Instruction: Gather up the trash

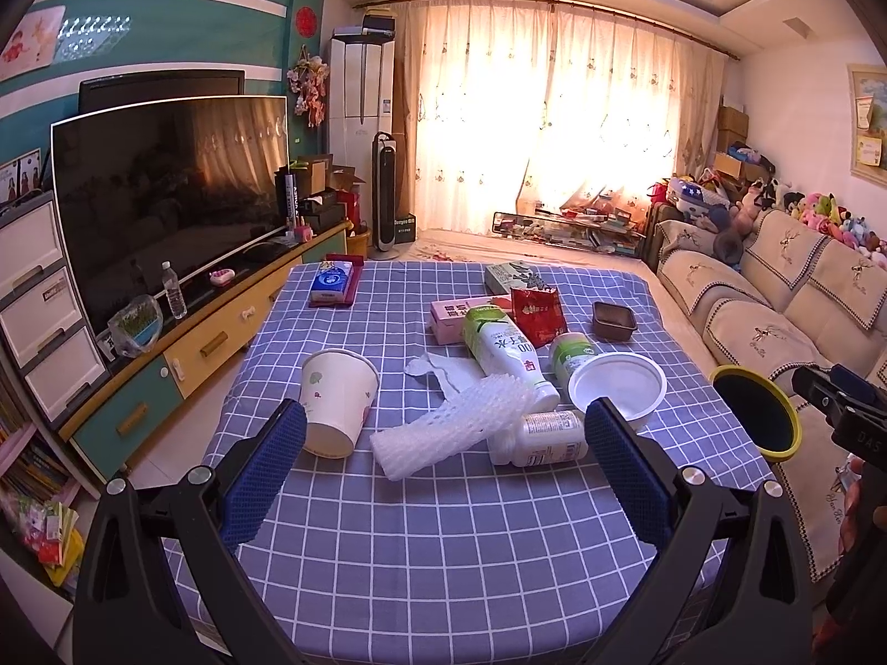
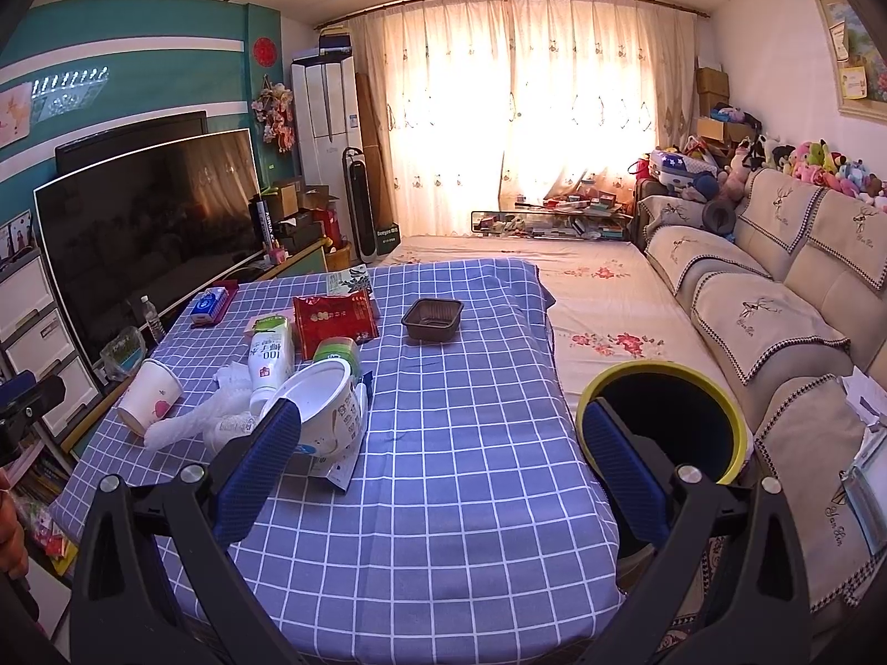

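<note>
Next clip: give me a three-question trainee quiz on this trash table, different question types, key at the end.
1. True or false: the paper cup stands upright.
2. Which lies nearest the bin? A) tissue pack B) brown tray C) foam net
3. Fill in: both hand-held grippers, left and right, are ____ and hold nothing.

Key: 1 false, it lies on its side. 2 B. 3 open.
</note>
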### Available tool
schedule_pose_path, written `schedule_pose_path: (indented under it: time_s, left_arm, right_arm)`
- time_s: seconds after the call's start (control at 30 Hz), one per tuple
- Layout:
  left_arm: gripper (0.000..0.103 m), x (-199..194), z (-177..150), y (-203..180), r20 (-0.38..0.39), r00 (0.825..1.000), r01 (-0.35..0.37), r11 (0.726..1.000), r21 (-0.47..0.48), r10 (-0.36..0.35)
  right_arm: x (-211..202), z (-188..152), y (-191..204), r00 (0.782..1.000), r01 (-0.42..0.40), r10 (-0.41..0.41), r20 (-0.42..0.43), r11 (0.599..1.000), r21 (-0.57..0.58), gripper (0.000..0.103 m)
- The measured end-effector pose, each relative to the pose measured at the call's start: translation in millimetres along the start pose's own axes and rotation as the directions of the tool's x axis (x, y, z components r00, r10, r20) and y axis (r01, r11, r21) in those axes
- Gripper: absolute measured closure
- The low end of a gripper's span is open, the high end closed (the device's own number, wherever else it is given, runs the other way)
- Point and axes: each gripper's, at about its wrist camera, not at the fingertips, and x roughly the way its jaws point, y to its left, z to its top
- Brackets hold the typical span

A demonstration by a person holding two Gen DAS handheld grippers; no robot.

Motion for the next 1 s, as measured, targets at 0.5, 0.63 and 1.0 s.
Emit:
schedule_pose_path:
  time_s: [0.5,0.63,1.0]
  left_arm:
    - [0.004,4.8,-1.4,0.8,-0.011,1.000,0.001,1.000,0.002,-0.001]
    - [0.004,4.8,-1.8,0.7,-0.012,1.000,0.000,1.000,0.001,0.000]
    - [0.004,8.4,-2.8,-0.4,-0.020,1.000,0.001,1.000,0.001,-0.001]
  right_arm:
    - [6.1,-4.9,-0.8,1.000,-0.007,0.007,-0.022,1.000,0.001,0.006]
    - [8.9,-1.2,-0.6,1.000,-0.008,0.008,-0.030,1.000,-0.001,0.006]
    - [10.3,-2.3,-0.2,0.999,-0.009,0.009,-0.032,1.000,0.000,0.006]
